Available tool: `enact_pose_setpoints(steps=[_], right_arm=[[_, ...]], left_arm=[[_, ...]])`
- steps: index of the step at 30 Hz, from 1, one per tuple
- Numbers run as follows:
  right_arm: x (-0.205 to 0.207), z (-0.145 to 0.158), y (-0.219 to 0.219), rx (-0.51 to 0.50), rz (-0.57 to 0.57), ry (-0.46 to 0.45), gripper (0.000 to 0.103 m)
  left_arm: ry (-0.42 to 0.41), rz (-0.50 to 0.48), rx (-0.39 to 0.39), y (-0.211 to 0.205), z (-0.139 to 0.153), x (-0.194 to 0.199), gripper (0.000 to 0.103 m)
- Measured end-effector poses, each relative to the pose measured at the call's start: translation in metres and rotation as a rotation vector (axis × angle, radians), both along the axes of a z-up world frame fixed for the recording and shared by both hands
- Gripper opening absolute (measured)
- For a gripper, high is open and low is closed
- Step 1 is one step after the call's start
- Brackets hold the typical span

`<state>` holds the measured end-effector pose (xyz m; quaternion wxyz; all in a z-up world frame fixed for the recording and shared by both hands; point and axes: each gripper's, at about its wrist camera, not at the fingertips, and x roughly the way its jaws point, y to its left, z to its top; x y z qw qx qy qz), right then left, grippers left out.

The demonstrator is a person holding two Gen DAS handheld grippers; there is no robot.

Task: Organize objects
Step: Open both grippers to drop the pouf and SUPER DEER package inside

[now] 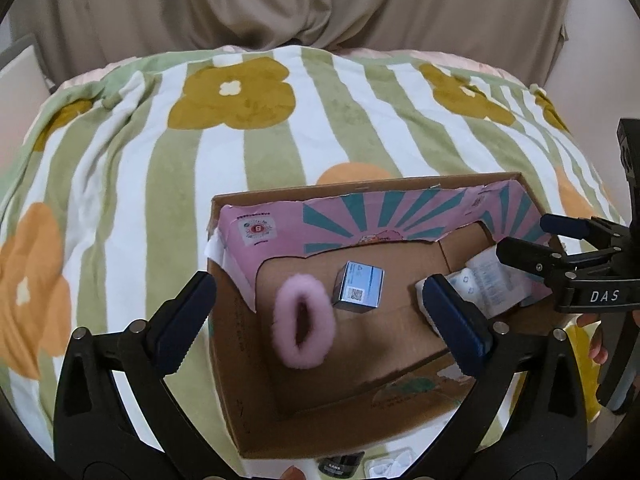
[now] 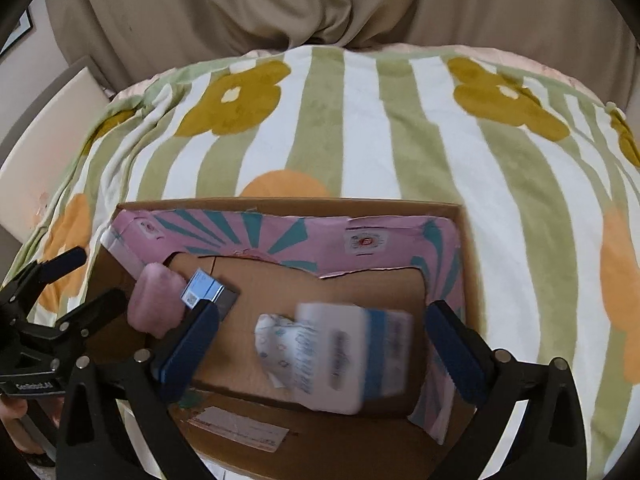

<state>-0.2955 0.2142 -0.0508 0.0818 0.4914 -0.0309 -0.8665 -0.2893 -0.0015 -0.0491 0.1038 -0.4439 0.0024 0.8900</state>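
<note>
An open cardboard box (image 1: 240, 360) with a pink and teal lining sits on a striped flower blanket. Inside lie a fluffy pink ring (image 1: 303, 320), a small silver-blue box (image 1: 359, 287) and a white tissue pack (image 1: 486, 282). My left gripper (image 1: 320, 320) is open above the ring, empty. My right gripper (image 2: 320, 344) is open above the blurred white and blue tissue pack (image 2: 344, 356), not touching it. In the right wrist view, the ring (image 2: 156, 300) and the small box (image 2: 204, 288) are at the left. The right gripper (image 1: 520, 240) shows in the left wrist view.
The green and white striped blanket (image 1: 280, 140) covers the surface beyond the box. Beige cushions (image 1: 240, 0) rise at the back. A dark jar (image 1: 340, 464) and a clear packet (image 1: 390, 466) lie at the box's near edge. The left gripper (image 2: 64, 292) is at the box's left rim.
</note>
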Motion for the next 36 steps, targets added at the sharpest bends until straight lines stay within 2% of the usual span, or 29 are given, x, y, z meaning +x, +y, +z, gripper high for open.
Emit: enact_pose_setpoints(steps=[4, 11, 17, 23, 29, 33, 36], right_arm=[[0.006, 0.006, 0.001, 0.012, 0.001, 0.015, 0.103], [0.025, 0.028, -0.002, 0.043, 0.008, 0.069, 0.103], [0.044, 0.050, -0.003, 0.038, 0.003, 0.124, 0.103], [0.071, 0.072, -0.004, 0.020, 0.008, 0.182, 0.103], [0.109, 0.098, -0.001, 0.022, -0.011, 0.296, 0.103], [0.139, 0.110, 0.001, 0.015, -0.019, 0.360, 0.103], [0.166, 0.116, 0.000, 0.013, -0.022, 0.407, 0.103]], left_arm=[[0.008, 0.007, 0.040, -0.006, 0.005, 0.009, 0.103], [0.052, 0.018, 0.039, -0.007, 0.023, 0.028, 0.103], [0.101, 0.026, 0.067, -0.011, 0.048, 0.050, 0.103], [0.194, 0.028, 0.107, -0.014, 0.081, 0.085, 0.103], [0.290, 0.028, 0.135, -0.020, 0.110, 0.131, 0.103], [0.333, 0.037, 0.122, -0.021, 0.121, 0.162, 0.103], [0.363, 0.047, 0.142, -0.024, 0.126, 0.190, 0.103]])
